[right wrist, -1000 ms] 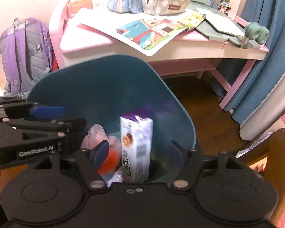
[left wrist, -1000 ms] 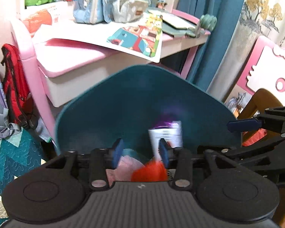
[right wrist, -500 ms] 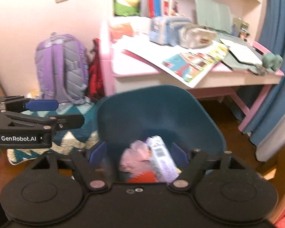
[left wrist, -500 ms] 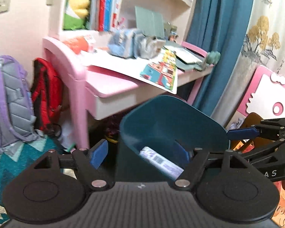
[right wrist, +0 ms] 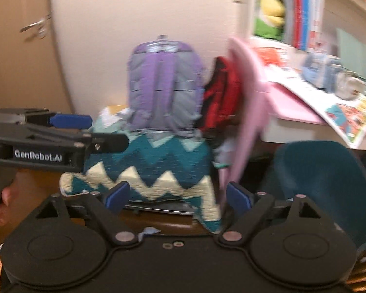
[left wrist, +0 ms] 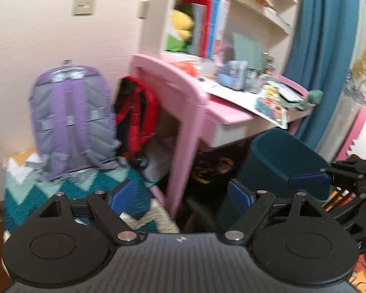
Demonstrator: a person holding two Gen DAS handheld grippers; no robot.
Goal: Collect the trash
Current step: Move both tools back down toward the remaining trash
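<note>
Both grippers empty: left gripper (left wrist: 179, 195) & right gripper (right wrist: 177, 194) jaws just been opening, now wide, nothing between. Teal bin (left wrist: 284, 157) sits by pink surface (left wrist: 222, 112), contents hidden. Prob light, crushable scraps — pinch mid-body, gently.

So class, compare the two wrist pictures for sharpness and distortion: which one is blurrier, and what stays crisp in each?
Right wrist view: heavier motion smear, with the pink desk edge streaked and the purple backpack soft; the right hand-held gripper stays crisp. Left wrist view: milder blur on the bookshelf; the left hand-held gripper is sharp. Both views bow straight lines, fisheye style.
</note>
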